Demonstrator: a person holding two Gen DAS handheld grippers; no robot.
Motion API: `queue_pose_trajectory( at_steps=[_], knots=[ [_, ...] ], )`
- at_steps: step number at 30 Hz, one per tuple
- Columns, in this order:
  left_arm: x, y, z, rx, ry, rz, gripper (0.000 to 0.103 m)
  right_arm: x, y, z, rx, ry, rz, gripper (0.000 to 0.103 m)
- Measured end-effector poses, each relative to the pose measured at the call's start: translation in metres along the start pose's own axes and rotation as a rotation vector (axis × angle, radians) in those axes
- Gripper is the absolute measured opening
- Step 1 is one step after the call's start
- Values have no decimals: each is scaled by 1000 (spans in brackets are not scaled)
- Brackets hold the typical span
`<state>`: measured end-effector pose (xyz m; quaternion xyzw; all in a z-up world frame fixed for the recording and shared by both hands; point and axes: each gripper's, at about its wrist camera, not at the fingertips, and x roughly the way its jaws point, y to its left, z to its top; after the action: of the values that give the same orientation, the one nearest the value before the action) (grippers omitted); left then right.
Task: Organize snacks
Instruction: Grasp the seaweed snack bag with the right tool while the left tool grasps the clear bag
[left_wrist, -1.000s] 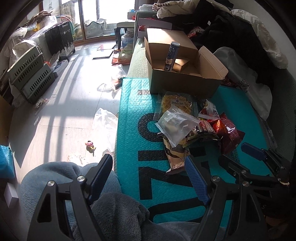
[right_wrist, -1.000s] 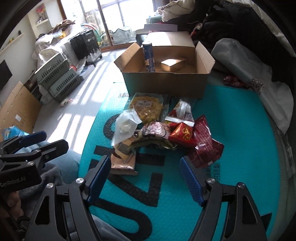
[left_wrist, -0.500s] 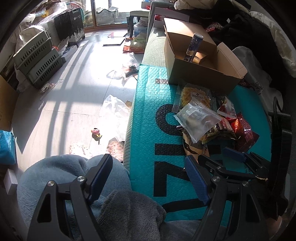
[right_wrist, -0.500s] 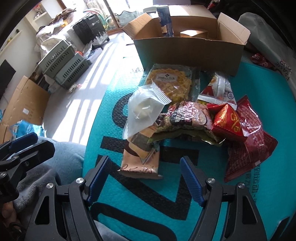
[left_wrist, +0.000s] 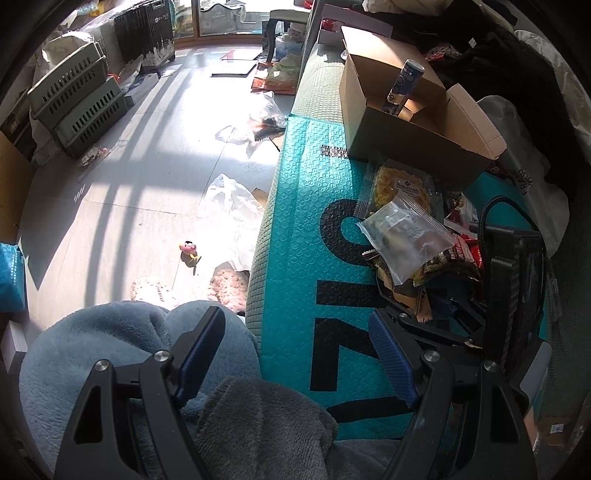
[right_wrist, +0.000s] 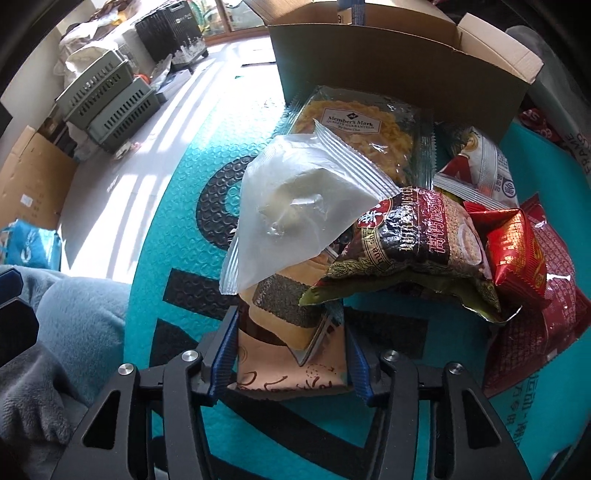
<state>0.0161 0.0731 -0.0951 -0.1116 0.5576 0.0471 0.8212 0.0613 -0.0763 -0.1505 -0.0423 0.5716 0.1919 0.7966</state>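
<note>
The right gripper (right_wrist: 291, 354) has just been closing, and its blue ribbed pads now sit against both sides of a tan snack packet (right_wrist: 291, 354) printed with brown swirls, at the near end of the snack pile. That packet lies flat on a teal bubble-textured mat (right_wrist: 177, 229) with big black letters. Over it rest a cloudy clear pouch (right_wrist: 295, 210) with crimped edges, a glossy brown-and-green bag (right_wrist: 413, 243), and shiny red bags (right_wrist: 517, 251). Behind stands an open cardboard box (right_wrist: 399, 77). Only the left wrist view shows a tall can (left_wrist: 404, 85) standing in that box, and the left gripper (left_wrist: 295, 354) with jaws wide apart, nothing between them, above fuzzy grey-blue fleece (left_wrist: 110, 339).
</note>
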Motion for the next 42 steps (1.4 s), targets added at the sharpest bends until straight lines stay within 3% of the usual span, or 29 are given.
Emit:
queue_pose_trajectory(
  at_steps=[9, 16, 22, 33, 42],
  knots=[
    [-9, -4, -1, 7, -24, -13, 80, -24, -17, -20, 18, 42, 83, 49],
    [-14, -25, 3, 47, -50, -41, 80, -61, -33, -49, 20, 33, 82, 49],
    [-4, -49, 16, 73, -51, -123, 80, -90, -42, -56, 38, -14, 81, 49],
    [57, -75, 46, 59, 65, -186, 80, -92, -62, -30, 80, -83, 4, 49],
    [104, -82, 51, 75, 161, -143, 80, -81, -81, -8, 105, -111, -50, 49]
  ],
)
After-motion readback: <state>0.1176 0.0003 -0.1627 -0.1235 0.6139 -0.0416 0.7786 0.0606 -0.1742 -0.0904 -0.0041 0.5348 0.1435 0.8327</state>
